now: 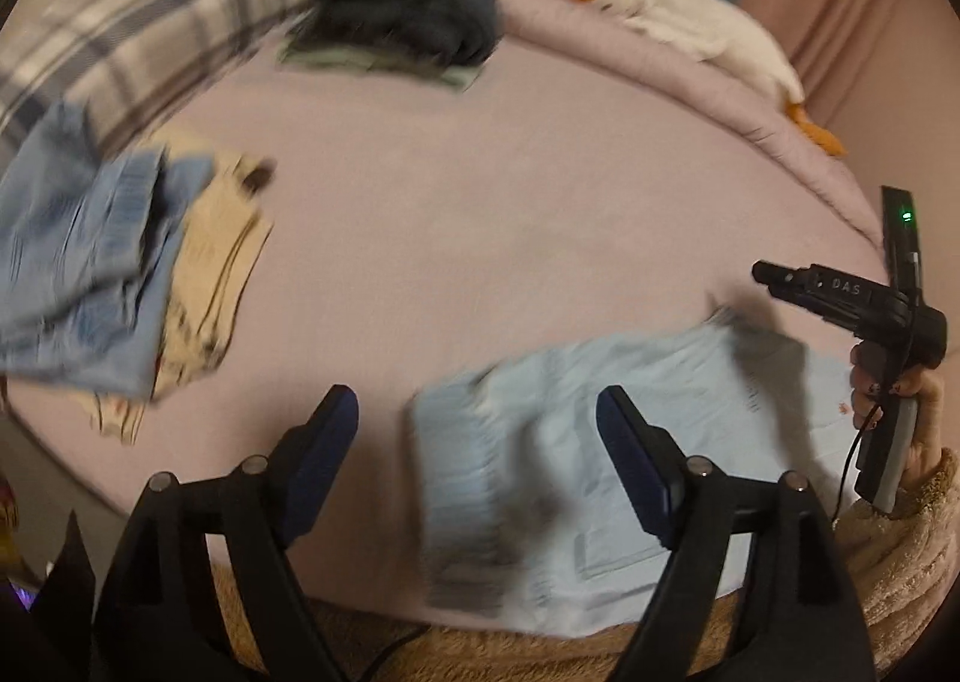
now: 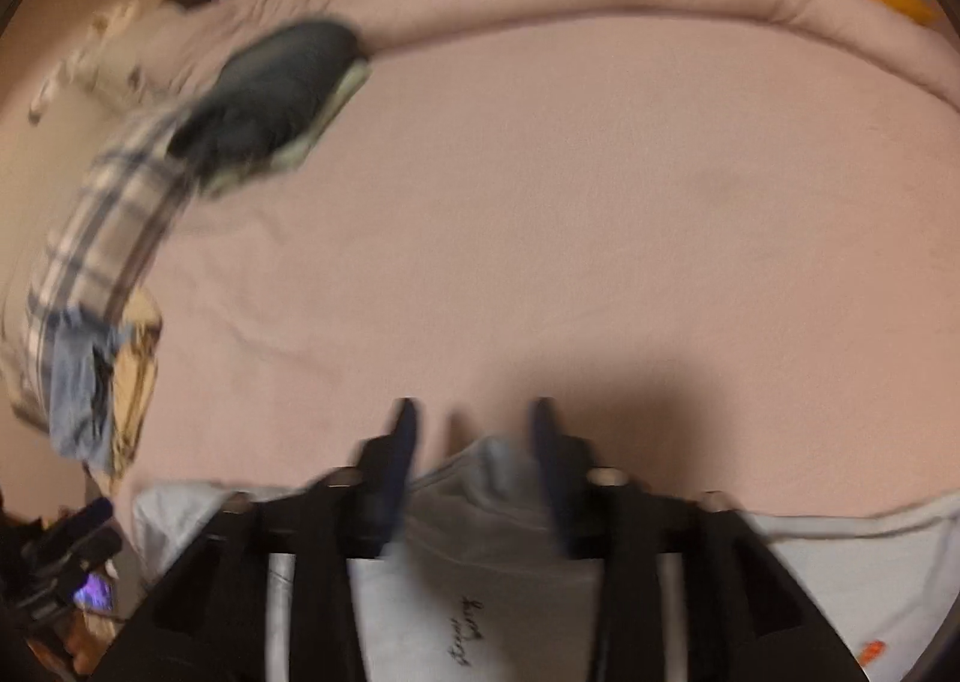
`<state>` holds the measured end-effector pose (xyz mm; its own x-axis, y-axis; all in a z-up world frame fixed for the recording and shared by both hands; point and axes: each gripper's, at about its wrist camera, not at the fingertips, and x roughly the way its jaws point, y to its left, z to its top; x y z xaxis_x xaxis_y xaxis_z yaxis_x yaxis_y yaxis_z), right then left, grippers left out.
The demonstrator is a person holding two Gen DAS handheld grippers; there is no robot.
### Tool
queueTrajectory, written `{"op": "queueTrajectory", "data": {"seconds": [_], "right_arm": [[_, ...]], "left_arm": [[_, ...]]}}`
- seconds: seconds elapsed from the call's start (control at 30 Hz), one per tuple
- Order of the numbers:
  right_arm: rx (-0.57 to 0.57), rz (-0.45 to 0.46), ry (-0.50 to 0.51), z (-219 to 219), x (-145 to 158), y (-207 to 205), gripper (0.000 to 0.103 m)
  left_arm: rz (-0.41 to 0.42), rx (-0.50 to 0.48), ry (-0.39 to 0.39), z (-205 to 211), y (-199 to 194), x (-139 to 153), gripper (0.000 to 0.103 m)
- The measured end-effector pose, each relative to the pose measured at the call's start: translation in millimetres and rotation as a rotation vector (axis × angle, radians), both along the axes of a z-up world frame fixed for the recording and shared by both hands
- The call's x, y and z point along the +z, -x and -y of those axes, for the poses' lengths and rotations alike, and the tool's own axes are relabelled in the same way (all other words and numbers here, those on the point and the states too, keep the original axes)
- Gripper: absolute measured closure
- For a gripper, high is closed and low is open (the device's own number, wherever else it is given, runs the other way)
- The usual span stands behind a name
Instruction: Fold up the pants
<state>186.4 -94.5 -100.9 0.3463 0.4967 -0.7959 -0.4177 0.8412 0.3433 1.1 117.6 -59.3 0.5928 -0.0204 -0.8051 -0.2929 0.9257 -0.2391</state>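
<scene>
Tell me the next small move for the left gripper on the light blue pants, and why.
Probably lower the left gripper onto the near edge of the light blue pants and close: its jaws stand open above the cloth, holding nothing, while the right gripper sits over the far fold.

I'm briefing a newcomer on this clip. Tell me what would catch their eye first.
First, the light blue pants lying folded at the near edge of the pink bed, under the left gripper, whose jaws stand wide open. Next, the white goose plush with orange feet along the far edge. Then the heap of jeans and plaid clothes at the left.
</scene>
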Motion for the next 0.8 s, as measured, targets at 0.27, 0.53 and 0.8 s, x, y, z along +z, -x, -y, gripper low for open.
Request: {"op": "queueTrajectory", "data": {"seconds": [0.27,0.53,0.8], "right_arm": [[0.077,-0.114,0.008,-4,-24,5,0.061],[0.04,-0.061,0.087,-26,-38,3,0.099],[-0.08,-0.013,-0.029,46,-5,8,0.093]], "left_arm": [[-0.062,-0.078,0.158,8,-40,-45,0.09],[-0.106,-0.062,0.102,13,-22,-61,0.1],[-0.058,-0.151,0.094,56,-47,-15,0.064]]}}
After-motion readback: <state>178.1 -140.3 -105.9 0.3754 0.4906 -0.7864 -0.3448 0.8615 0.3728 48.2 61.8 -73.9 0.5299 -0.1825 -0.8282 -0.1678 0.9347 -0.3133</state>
